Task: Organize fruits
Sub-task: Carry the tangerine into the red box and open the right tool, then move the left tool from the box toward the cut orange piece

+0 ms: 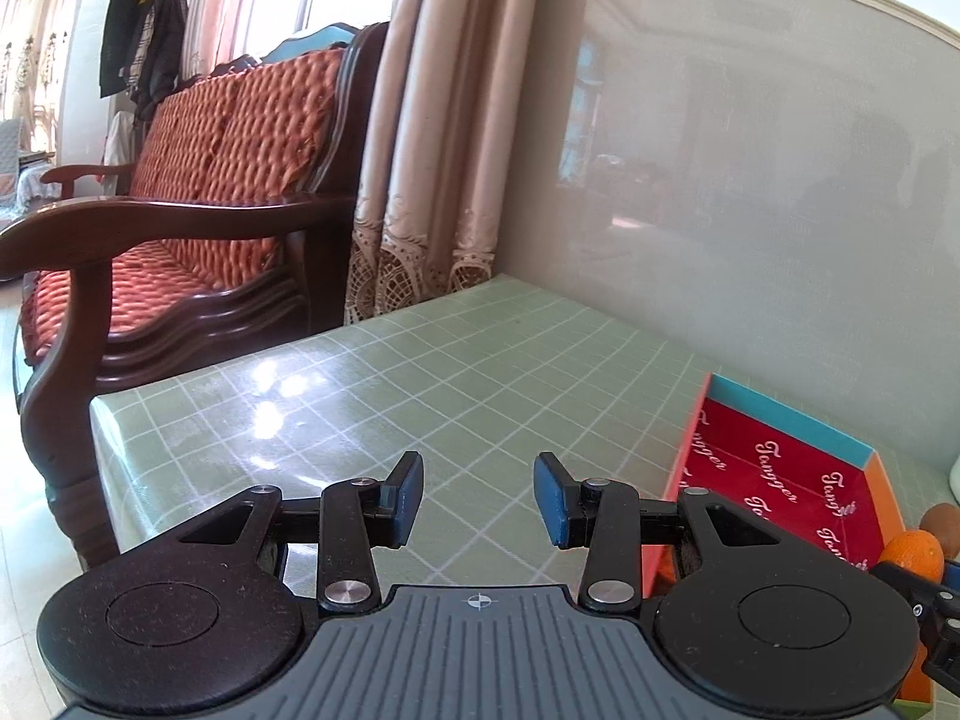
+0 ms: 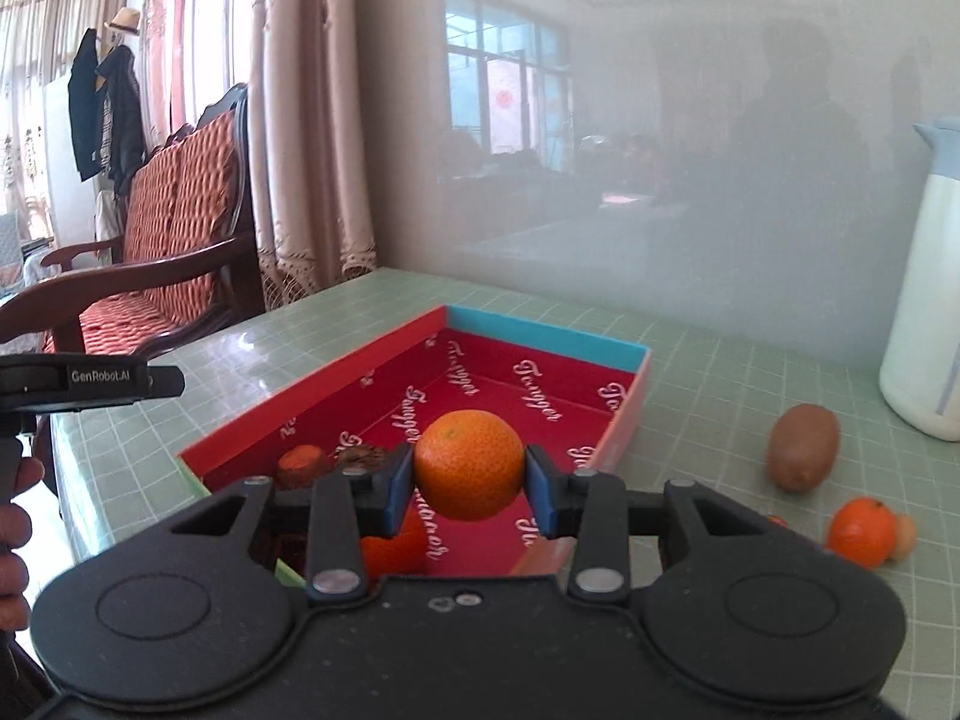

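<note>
A dark wooden armchair [image 1: 180, 192] with orange quilted cushions stands beside lace-edged curtains [image 1: 420, 138]; sunlit windows [image 2: 198, 30] behind, a glossy grey wall panel [image 1: 750, 210] alongside.

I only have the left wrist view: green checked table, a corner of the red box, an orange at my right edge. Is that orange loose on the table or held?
Observer: Held. The right gripper is shut on the orange, above the red box.
Operator: Anything already in the box?
Observer: Yes. The right wrist view shows a smaller orange fruit and a brown item at its near end; I cannot tell what the brown one is.
Operator: What is left on the table?
Observer: To the right of the box lie a kiwi and another orange, with a small pale fruit beside it.
</note>
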Demonstrator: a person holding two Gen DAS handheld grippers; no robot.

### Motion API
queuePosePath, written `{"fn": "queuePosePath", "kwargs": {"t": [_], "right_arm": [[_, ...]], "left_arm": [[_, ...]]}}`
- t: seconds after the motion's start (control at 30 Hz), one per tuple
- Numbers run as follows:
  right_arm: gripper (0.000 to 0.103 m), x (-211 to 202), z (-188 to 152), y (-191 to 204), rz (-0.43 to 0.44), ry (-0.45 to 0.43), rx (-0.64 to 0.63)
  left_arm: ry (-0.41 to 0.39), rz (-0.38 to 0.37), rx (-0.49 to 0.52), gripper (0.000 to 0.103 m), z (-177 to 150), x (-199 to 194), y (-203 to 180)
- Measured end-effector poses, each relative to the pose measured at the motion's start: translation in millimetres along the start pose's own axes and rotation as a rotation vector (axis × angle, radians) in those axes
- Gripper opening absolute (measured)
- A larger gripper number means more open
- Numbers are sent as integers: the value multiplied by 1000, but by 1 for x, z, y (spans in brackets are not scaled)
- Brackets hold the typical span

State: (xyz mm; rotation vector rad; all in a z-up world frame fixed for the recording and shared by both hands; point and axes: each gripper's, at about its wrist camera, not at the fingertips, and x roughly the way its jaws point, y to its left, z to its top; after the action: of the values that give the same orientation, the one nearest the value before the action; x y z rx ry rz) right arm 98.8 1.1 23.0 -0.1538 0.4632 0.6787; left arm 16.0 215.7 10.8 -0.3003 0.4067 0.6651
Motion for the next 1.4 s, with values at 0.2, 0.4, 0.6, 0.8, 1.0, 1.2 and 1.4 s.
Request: {"fn": "queuePosePath", "kwargs": {"t": [0.2, 0.4, 0.6, 0.8, 1.0, 1.2, 1.4], "right_arm": [[38, 7, -1, 8, 1, 34, -22], [39, 10, -3, 13, -29, 51, -53], [39, 12, -3, 16, -45, 53, -67], [56, 7, -2, 13, -63, 30, -59], [82, -4, 3, 13, -103, -24, -74], [96, -11, 3, 2, -155, -36, -52], [103, -31, 2, -21, -224, -62, -6]], "left_arm": [[11, 23, -28, 41, 1, 4, 15], [7, 29, -28, 41, 0, 3, 18], [6, 33, -22, 41, -2, 3, 18], [4, 34, -11, 41, -2, 2, 14], [5, 27, -4, 41, -1, 2, 10], [-8, 6, 24, 41, -3, -2, -4], [-13, -30, 58, 41, -8, -8, -25]]}}
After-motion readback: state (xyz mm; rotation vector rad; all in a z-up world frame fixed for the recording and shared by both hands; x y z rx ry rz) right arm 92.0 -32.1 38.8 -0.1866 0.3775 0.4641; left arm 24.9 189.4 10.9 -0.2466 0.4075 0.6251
